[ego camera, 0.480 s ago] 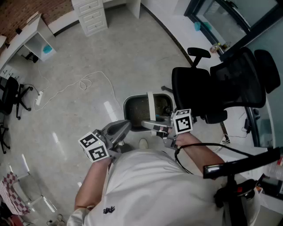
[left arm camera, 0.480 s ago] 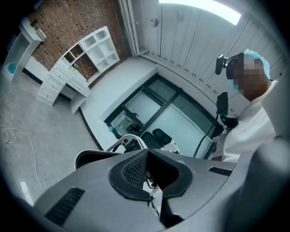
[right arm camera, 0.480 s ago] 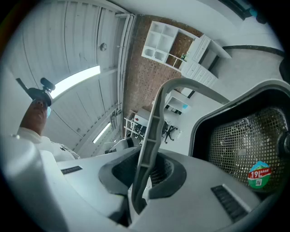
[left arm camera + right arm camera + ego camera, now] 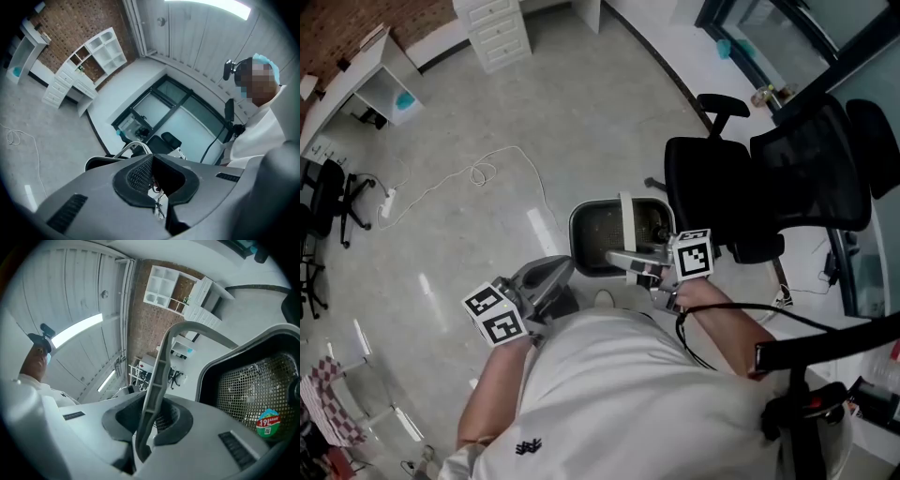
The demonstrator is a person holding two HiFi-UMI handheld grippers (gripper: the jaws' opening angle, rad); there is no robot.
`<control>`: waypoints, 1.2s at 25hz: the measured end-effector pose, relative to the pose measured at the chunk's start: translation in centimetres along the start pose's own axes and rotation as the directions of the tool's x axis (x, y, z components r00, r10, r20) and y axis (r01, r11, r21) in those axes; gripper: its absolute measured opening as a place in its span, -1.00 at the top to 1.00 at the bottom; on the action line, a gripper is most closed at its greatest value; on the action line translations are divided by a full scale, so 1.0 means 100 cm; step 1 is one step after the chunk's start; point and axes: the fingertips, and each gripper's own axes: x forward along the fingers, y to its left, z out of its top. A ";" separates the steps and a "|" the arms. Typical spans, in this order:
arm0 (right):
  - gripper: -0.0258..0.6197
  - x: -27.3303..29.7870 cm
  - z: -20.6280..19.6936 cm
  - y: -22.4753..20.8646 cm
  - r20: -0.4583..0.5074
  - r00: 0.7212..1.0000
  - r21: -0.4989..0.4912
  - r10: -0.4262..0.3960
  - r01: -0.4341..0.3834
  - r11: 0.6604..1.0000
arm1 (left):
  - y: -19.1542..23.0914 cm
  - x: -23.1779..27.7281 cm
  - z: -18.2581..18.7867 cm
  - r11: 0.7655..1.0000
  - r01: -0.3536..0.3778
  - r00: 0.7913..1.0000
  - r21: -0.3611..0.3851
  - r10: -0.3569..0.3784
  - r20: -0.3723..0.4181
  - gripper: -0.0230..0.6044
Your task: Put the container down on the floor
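The container (image 4: 584, 225) is a black mesh bin with a pale grey hoop handle (image 4: 627, 217), seen from above in front of the person's body. My right gripper (image 4: 630, 262) is shut on that handle. In the right gripper view the handle (image 4: 161, 371) runs up from between the pads of my right gripper (image 4: 149, 425), with the bin's mesh wall (image 4: 253, 376) to the right. My left gripper (image 4: 555, 274) is left of the bin, apart from it. In the left gripper view my left gripper (image 4: 157, 180) is shut on nothing, and the bin's rim (image 4: 100, 161) shows beyond it.
A black office chair (image 4: 769, 178) stands close to the right of the bin. A white cable (image 4: 469, 176) lies on the grey floor to the left. A white drawer unit (image 4: 495, 33) is at the back, and another dark chair (image 4: 323, 211) at the far left.
Only the head view has shifted a little. The right gripper still grips the handle and the left gripper stays beside the bin.
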 end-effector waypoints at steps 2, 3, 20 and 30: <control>0.83 -0.001 0.011 -0.004 0.014 1.000 0.006 -0.001 0.001 1.000 | 0.005 0.007 0.010 1.000 0.005 1.000 -0.001 -0.005 -0.009 0.90; 0.83 -0.004 0.020 -0.011 0.019 1.000 0.011 -0.007 0.006 1.000 | 0.009 0.015 0.015 1.000 0.008 1.000 -0.003 -0.008 -0.013 0.90; 0.83 0.101 0.236 -0.140 0.225 0.970 0.076 -0.097 0.082 0.994 | 0.212 0.054 0.197 0.985 0.170 0.979 -0.028 -0.172 -0.108 0.90; 0.84 0.188 0.369 -0.233 0.247 0.966 0.101 -0.070 0.047 0.994 | 0.315 0.061 0.273 0.993 0.100 0.994 -0.063 -0.103 -0.044 0.90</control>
